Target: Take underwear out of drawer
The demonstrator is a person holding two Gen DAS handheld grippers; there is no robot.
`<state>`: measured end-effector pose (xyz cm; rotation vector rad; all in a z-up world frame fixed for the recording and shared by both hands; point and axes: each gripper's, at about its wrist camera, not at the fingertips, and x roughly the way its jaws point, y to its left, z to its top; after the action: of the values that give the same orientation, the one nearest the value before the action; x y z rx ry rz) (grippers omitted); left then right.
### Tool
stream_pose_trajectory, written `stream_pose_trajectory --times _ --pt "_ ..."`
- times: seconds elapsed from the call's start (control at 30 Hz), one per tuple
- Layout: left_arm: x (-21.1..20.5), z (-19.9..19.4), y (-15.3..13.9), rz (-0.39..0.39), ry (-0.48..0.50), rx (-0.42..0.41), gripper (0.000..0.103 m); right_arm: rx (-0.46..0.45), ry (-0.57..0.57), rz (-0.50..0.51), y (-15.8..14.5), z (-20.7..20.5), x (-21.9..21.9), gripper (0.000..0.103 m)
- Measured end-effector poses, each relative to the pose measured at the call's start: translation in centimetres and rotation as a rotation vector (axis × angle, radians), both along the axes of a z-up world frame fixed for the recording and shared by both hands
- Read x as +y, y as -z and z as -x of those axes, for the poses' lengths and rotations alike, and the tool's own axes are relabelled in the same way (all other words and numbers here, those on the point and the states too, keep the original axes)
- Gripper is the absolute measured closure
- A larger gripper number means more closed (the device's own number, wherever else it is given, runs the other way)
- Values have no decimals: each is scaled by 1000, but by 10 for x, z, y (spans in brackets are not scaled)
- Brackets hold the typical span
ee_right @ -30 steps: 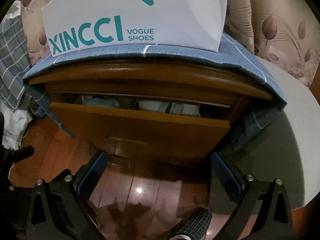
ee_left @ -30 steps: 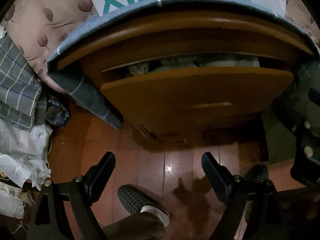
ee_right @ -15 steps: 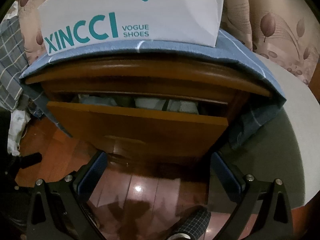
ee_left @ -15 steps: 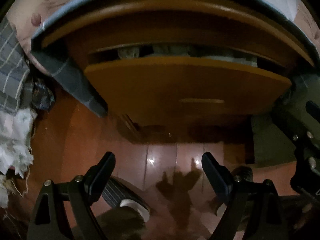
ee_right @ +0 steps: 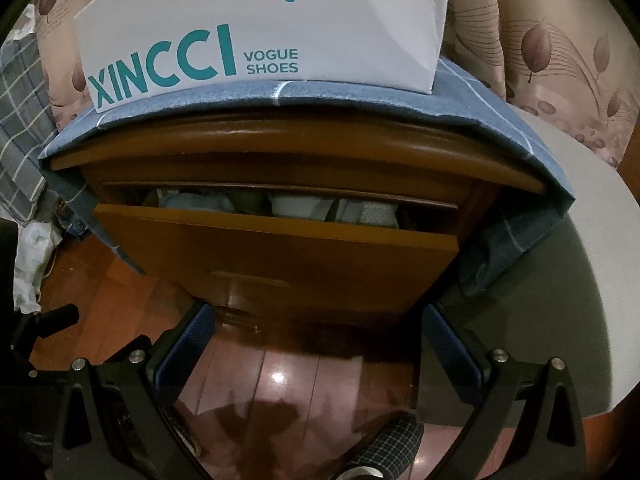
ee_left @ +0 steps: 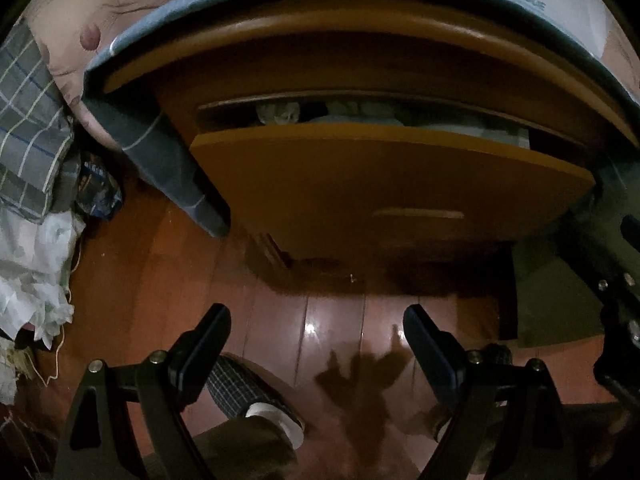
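Observation:
A wooden nightstand has its top drawer [ee_right: 280, 256] pulled partly out; the drawer also shows in the left wrist view [ee_left: 384, 184]. Folded pale underwear and other clothes [ee_right: 296, 206] lie packed inside, seen through the gap, and show faintly in the left wrist view [ee_left: 280, 114]. My left gripper [ee_left: 316, 320] is open and empty, low above the floor in front of the drawer. My right gripper [ee_right: 316, 320] is open and empty, just below the drawer front.
A white shoe box [ee_right: 256, 28] stands on a blue cloth [ee_right: 460, 84] over the nightstand. Plaid bedding [ee_left: 28, 128] and white bags [ee_left: 36, 280] lie left. A grey round surface [ee_right: 560, 240] is right. The person's slippered feet [ee_left: 248, 392] stand on the red wood floor [ee_right: 280, 376].
The left gripper has moved closer to the nightstand and lower, so the drawer front fills more of its view. The right gripper has barely shifted. Both stay open.

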<state>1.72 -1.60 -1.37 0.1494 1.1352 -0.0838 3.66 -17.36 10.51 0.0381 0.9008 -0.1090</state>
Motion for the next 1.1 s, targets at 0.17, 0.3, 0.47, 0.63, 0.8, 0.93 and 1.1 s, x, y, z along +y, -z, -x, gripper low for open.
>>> stream_pose_trajectory --times 0.17,0.3,0.47,0.63,0.8,0.93,1.1 --pt "5 -3 2 11 -27 11 13 4 -4 -1 0 -1 0 0" --pt "6 -3 3 13 -33 14 13 3 -8 1 0 -1 1 0" --pt "6 -4 5 10 -37 24 13 10 -7 -1 1 0 0 0" --pt "8 -5 6 18 -52 28 13 14 -7 -2 2 -1 1 0" --pt "8 -4 6 12 -55 26 13 10 -10 3 3 0 2 0" --pt "9 -4 5 19 -60 22 13 10 -9 2 2 0 1 0" --pt "15 -5 -5 84 -67 1 13 10 -1 -13 1 0 -2 0"
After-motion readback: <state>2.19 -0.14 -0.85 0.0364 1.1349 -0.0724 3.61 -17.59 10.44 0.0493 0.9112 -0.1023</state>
